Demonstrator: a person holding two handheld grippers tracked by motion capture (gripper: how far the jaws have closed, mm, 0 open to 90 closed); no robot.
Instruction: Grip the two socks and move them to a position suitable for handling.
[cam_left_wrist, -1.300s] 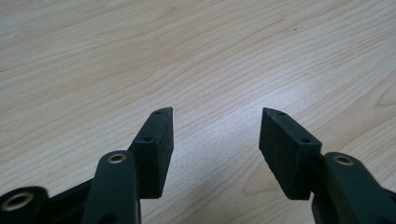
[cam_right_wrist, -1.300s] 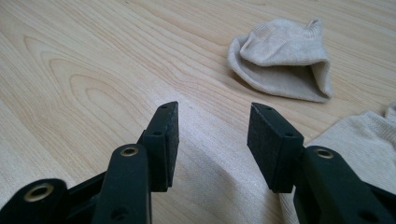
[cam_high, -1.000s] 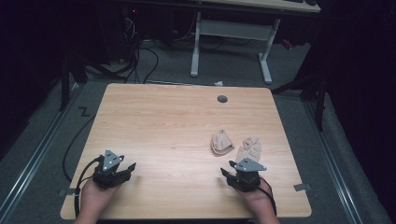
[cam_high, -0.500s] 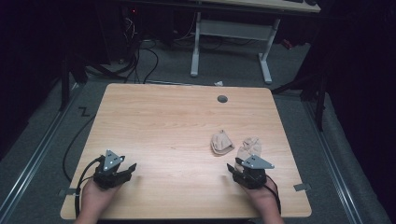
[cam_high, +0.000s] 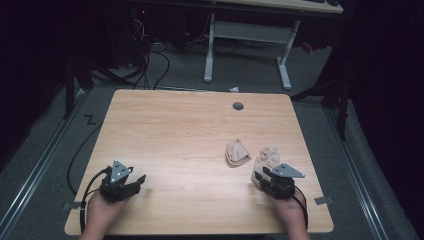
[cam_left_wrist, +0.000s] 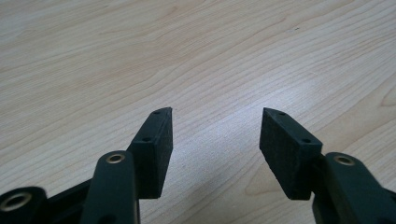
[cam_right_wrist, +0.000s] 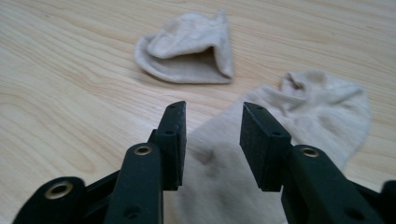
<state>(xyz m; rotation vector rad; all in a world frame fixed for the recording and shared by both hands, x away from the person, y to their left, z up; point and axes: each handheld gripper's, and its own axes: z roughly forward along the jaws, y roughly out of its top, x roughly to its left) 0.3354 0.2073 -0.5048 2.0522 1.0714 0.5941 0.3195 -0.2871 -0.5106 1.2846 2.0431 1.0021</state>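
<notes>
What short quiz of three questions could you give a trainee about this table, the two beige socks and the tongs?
1. True or false: the right tongs are open above the near sock.
2. How many socks lie on the table?
3. The left tongs are: A) shut on a sock, B) open over bare wood, C) touching the far sock.

Key: 1 true; 2 two; 3 B.

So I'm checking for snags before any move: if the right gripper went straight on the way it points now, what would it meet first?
Most likely the nearer sock: the right gripper has its jaws open right over that sock's near end. The second sock lies beyond, off to one side. Height above the cloth is unclear.
</notes>
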